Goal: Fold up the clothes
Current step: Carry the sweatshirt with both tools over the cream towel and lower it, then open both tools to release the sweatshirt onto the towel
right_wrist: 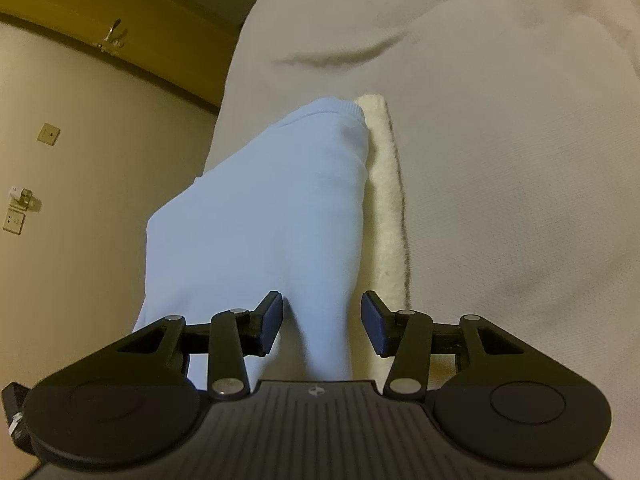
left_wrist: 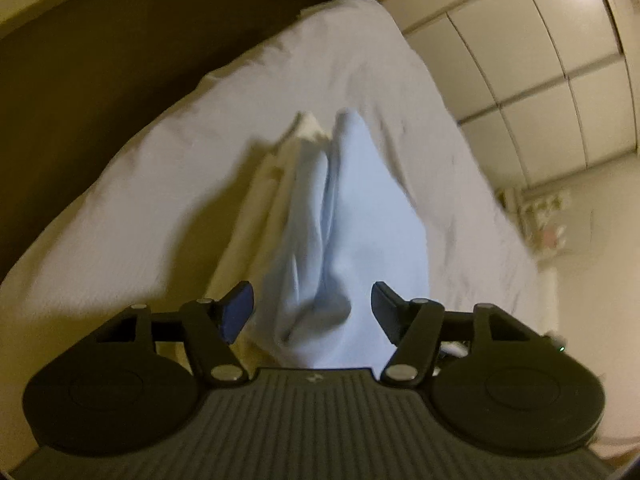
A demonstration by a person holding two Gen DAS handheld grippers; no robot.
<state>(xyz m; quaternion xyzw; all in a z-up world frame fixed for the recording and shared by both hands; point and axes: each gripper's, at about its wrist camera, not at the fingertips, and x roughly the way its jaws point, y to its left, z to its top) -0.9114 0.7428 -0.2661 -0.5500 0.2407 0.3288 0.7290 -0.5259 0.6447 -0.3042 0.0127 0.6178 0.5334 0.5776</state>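
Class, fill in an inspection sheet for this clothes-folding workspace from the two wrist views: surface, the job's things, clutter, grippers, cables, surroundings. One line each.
Surface: white bed sheet, lightly creased.
Job's things: light blue garment lying on the sheet, its ribbed hem at the far end; cream fleecy cloth partly under it, along its right edge.
Clutter: nothing seen on the sheet.
Grippers: left gripper open, blue cloth between the fingers but not pinched; right gripper open, astride a fold of the blue garment.
Cables: nothing seen.
Surroundings: panelled cupboard doors in the left wrist view; wall sockets and a wall hook in the right wrist view.
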